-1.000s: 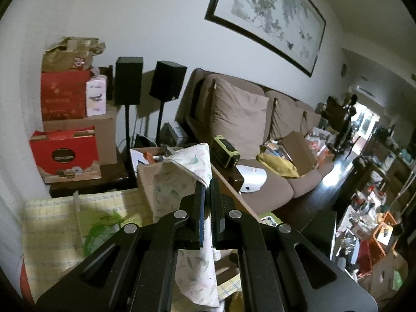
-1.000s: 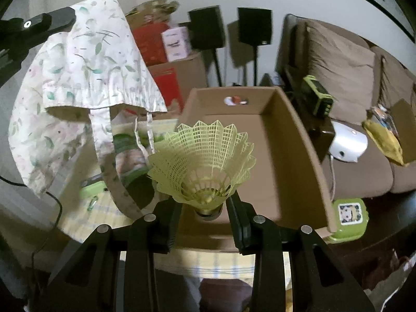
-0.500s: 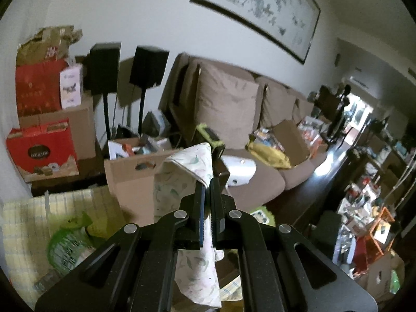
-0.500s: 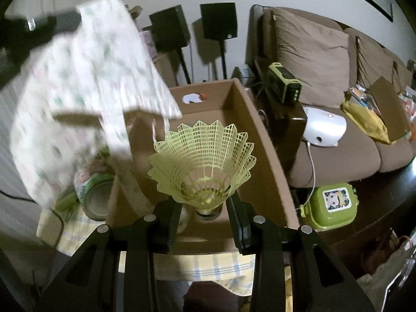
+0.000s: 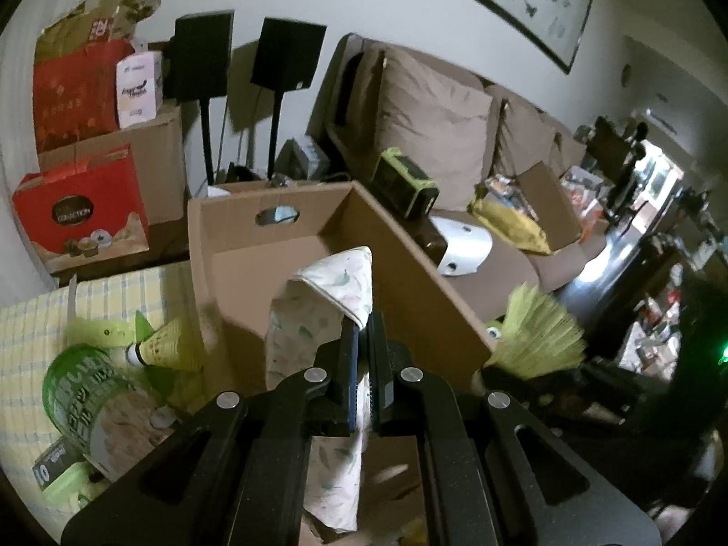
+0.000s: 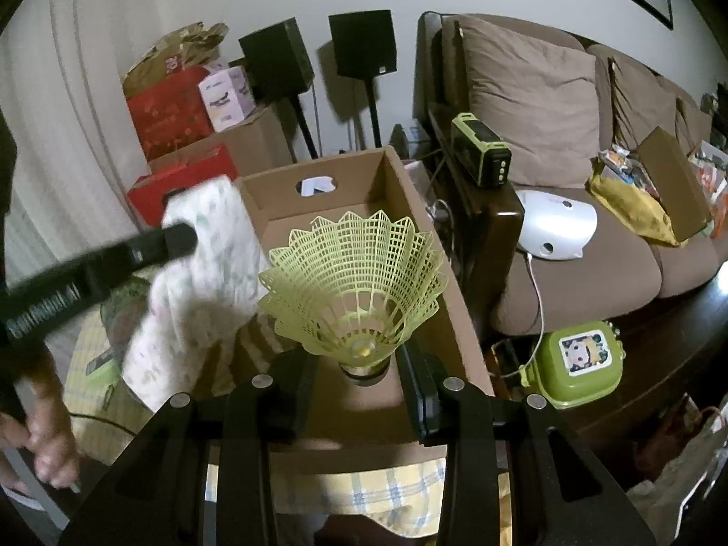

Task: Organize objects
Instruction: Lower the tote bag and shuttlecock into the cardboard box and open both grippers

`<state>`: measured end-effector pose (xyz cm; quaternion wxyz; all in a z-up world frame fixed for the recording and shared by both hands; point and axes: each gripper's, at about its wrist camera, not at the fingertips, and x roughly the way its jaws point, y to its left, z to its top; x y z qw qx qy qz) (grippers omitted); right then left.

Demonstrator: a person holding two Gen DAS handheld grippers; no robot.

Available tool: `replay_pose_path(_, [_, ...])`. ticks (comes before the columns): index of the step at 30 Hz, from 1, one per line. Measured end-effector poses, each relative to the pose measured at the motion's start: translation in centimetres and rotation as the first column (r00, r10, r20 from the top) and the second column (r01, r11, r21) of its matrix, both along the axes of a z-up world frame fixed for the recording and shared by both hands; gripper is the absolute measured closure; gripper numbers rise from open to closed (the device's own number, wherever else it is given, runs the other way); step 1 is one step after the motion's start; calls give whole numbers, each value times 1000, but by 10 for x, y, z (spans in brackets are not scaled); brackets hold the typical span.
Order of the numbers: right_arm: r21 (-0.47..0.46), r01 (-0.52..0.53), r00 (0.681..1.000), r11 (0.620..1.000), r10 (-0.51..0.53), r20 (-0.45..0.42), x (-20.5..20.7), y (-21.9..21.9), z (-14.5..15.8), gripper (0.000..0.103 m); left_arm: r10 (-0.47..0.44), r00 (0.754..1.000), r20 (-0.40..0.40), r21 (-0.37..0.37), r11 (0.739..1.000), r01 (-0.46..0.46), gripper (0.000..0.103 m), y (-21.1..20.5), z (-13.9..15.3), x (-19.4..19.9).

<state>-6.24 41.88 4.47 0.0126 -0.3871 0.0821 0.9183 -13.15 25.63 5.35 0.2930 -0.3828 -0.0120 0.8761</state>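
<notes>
I see a white cloth [image 5: 318, 300] printed with pale green leaves hanging limp over the near-left part of the open cardboard box [image 5: 409, 273], pinched at its top fold. A yellow mesh-skirted shuttlecock [image 6: 357, 291] stands skirt up, held by its cork base above the box's near edge. The box looks empty and sits on a yellow checked tablecloth [image 5: 41, 318]. Another yellow shuttlecock [image 5: 168, 346] lies on its side just left of the box, beside a green can [image 5: 86, 391].

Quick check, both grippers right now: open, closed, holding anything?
Left gripper: closed on the leaf-print cloth, above the cardboard box.
Right gripper: closed on the base of the yellow shuttlecock.
</notes>
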Motion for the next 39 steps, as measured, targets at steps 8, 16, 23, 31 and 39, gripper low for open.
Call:
replay_pose_path(8, [9,-1,1000,1000,1,6,-9,1,-6,69,4,1000,16,-60,998,-3,99,8,-31,-7])
replay_pose_path(16, [11,-1,998,1000,1,56,-22,0,-29,69,-11,999,39,-138,990,16,58,18,-55,-12])
replay_pose_path(23, [28,-6,996,1000,4,84,-27,0,-42,68,15,999,38,-136,991,-9,38,6,-58,-11])
replay_pose_path(31, [43,-7,994,999,2,111,-32,-6,-52,45,72,996,57,-92,994,-66,36,-27,-52,-15])
replay_pose_path(39, [75,39,993,996,-47,108,-26,-7,-44,23,92,994,53,-80,993,-87,28,-48,-47,-8])
